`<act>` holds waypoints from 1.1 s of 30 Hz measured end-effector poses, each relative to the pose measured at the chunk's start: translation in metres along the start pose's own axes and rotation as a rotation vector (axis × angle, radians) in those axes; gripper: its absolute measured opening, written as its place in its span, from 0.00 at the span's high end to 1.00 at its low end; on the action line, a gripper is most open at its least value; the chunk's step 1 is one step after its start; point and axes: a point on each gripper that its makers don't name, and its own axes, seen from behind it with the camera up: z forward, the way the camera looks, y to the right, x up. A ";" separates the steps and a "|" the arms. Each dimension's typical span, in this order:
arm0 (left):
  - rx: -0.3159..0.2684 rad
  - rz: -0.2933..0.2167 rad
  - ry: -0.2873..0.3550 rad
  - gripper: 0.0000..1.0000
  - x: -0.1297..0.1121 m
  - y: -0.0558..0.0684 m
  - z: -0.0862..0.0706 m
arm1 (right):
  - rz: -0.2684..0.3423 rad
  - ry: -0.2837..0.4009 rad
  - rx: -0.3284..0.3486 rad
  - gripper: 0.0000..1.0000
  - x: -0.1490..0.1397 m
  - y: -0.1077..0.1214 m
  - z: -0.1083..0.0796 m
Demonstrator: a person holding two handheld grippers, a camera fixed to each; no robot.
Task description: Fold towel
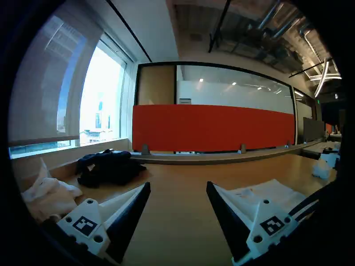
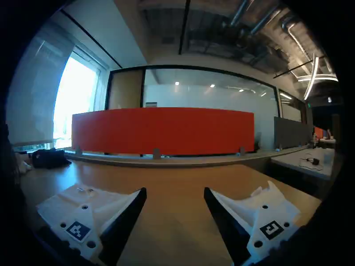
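Observation:
A flat white towel (image 1: pixel 270 190) lies on the wooden desk (image 1: pixel 177 213), partly behind the right-hand finger in the left gripper view. In the right gripper view the same towel (image 2: pixel 84 195) lies low on the left, behind that gripper's left finger. My left gripper (image 1: pixel 177 184) hovers just over the desk, open, with bare wood between its fingers. My right gripper (image 2: pixel 175 190) is open too, over bare desk (image 2: pixel 177 221), with a white crumpled cloth (image 2: pixel 270 191) behind its right finger. Neither gripper touches the towel.
A dark bundle of cloth (image 1: pixel 108 167) lies at the back left by the window, with a crumpled white cloth (image 1: pixel 46 195) nearer on the left. Another small white bundle (image 1: pixel 321 168) sits far right. A red partition (image 1: pixel 213 128) closes off the desk's far edge.

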 end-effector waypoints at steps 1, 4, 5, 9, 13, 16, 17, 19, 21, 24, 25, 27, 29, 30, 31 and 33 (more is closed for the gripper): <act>0.000 -0.003 0.000 0.07 0.006 0.000 -0.001 | 0.000 0.002 0.002 0.00 0.007 -0.002 -0.001; -0.003 -0.004 -0.007 0.07 0.025 -0.001 -0.004 | 0.007 0.006 0.006 0.00 0.027 -0.005 -0.004; -0.004 -0.003 -0.010 0.07 0.031 -0.001 -0.005 | 0.011 0.007 0.007 0.00 0.034 -0.006 -0.005; -0.016 0.009 -0.031 0.07 0.059 0.006 -0.009 | 0.022 -0.004 0.011 0.00 0.063 -0.008 -0.010; -0.032 0.021 -0.058 0.07 0.084 0.015 -0.014 | 0.017 -0.018 0.010 0.00 0.092 -0.008 -0.018; -0.037 0.030 -0.074 0.07 0.102 0.022 -0.018 | 0.013 -0.030 0.009 0.00 0.112 -0.007 -0.023; -0.038 0.032 -0.079 0.07 0.107 0.024 -0.019 | 0.012 -0.033 0.008 0.00 0.118 -0.007 -0.024; -0.043 0.036 -0.089 0.07 0.116 0.028 -0.021 | 0.013 -0.037 0.008 0.00 0.130 -0.007 -0.026; -0.046 0.040 -0.099 0.06 0.123 0.031 -0.023 | 0.013 -0.042 0.009 0.00 0.139 -0.006 -0.026; -0.052 0.048 -0.116 0.07 0.128 0.035 -0.024 | 0.009 -0.053 0.016 0.00 0.147 -0.006 -0.026; -0.056 0.050 -0.124 0.07 0.129 0.037 -0.024 | 0.006 -0.057 0.020 0.00 0.149 -0.006 -0.026; -0.068 0.055 -0.139 0.07 0.129 0.040 -0.024 | -0.004 -0.068 0.031 0.00 0.149 -0.008 -0.025; -0.086 0.061 -0.156 0.07 0.128 0.044 -0.024 | -0.018 -0.082 0.045 0.00 0.148 -0.010 -0.025; -0.097 0.067 -0.165 0.07 0.127 0.047 -0.024 | -0.024 -0.091 0.057 0.00 0.147 -0.012 -0.024; -0.110 0.074 -0.176 0.07 0.126 0.049 -0.023 | -0.032 -0.101 0.070 0.00 0.146 -0.015 -0.024; -0.134 0.087 -0.194 0.07 0.123 0.054 -0.023 | -0.046 -0.120 0.096 0.00 0.143 -0.020 -0.024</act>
